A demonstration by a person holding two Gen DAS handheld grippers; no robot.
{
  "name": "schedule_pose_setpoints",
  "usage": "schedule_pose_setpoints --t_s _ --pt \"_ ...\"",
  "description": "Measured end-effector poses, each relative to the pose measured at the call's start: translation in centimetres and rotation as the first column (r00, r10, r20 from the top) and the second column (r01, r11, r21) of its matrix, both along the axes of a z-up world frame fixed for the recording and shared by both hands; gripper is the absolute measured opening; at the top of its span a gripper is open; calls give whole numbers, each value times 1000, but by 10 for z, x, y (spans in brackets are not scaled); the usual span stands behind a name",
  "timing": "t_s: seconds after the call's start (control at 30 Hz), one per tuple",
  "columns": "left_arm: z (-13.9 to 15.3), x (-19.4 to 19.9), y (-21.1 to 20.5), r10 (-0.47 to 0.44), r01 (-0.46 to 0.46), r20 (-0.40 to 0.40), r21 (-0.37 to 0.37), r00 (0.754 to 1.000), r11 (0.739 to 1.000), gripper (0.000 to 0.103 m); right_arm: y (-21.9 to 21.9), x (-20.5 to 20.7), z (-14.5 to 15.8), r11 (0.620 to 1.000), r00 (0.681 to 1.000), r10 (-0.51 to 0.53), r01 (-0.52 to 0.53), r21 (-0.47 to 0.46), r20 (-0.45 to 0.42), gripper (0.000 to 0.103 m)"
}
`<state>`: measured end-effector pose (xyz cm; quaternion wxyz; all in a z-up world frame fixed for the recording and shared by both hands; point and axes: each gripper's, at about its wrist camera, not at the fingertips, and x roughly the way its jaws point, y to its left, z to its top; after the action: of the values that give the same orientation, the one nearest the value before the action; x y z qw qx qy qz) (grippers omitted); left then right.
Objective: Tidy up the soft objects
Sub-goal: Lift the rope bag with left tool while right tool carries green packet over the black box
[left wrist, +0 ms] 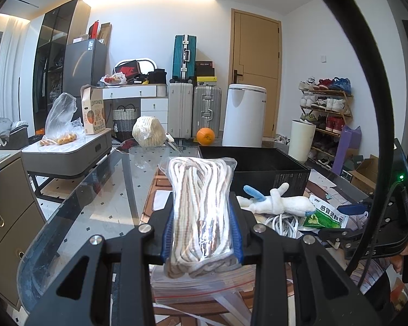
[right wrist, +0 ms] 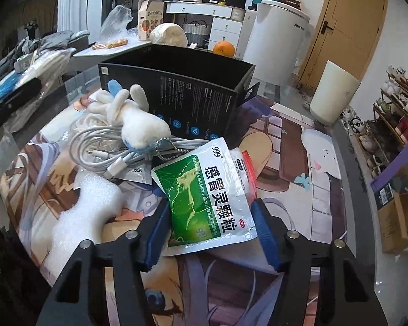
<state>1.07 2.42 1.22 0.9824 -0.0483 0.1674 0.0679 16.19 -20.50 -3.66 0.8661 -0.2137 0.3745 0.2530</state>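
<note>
Rope bundle (left wrist: 201, 209), sealed in a clear bag, is clamped between the left gripper (left wrist: 202, 233) pads, long axis running 6 to 12 o'clock. Black box (left wrist: 261, 168) at 1 o'clock stands open; contents not visible. Right gripper (right wrist: 210, 229) straddles the green sachet (right wrist: 204, 198); pad contact cannot be determined.

walls: white | door (left wrist: 255, 73): tan wood, closed | shoe rack (left wrist: 325, 116): right wall, full | suitcases (left wrist: 194, 111): silver pair, teal one stacked above | wardrobe (left wrist: 55, 62): dark glass, left | ceiling: cove-lit
</note>
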Motion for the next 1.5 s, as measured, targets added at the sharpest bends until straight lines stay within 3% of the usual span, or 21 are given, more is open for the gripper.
schedule_pose_setpoints --t_s 0.83,1.5 --pt "27 18 4 -19 18 66 9 998 1000 33 -28 -27 70 971 992 -6 -25 238 129 54" --pt "43 74 4 -50 46 59 55 997 997 33 -4 25 94 943 992 -13 -30 332 125 54"
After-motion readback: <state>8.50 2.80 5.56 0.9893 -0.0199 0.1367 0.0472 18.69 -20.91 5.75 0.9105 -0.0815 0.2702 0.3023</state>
